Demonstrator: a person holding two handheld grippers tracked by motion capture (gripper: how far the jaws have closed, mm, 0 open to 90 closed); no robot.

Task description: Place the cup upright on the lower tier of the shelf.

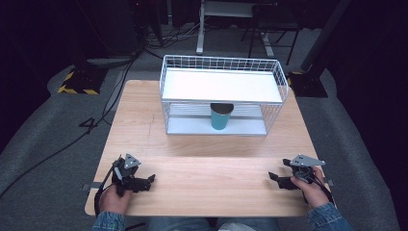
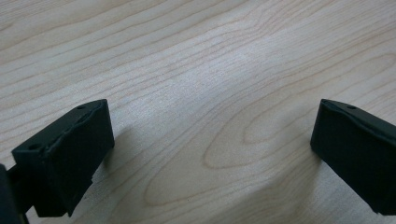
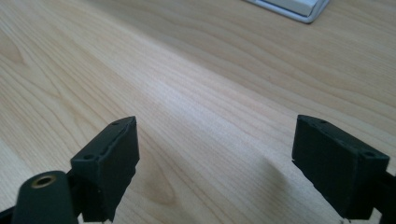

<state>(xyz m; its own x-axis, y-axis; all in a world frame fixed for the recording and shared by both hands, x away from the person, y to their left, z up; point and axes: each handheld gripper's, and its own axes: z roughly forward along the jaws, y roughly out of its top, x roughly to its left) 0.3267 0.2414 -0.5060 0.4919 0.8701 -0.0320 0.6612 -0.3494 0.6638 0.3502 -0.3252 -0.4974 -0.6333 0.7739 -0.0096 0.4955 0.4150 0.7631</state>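
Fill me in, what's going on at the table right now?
A person holds the left tongs and the right tongs low over the near edge of the wooden table. Both are open with nothing between the jaws. Farther back, a teal cup stands upright on the lower shelf of a white wire rack, untouched.

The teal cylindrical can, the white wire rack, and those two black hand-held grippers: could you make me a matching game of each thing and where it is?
Things:
1. teal cylindrical can
2. white wire rack
3. left gripper
4. right gripper

Places:
A. near edge of the wooden table, right corner
B. lower shelf of the rack
C. far half of the table
D. near edge of the table, left corner

Pairs: 1-B, 2-C, 3-D, 4-A
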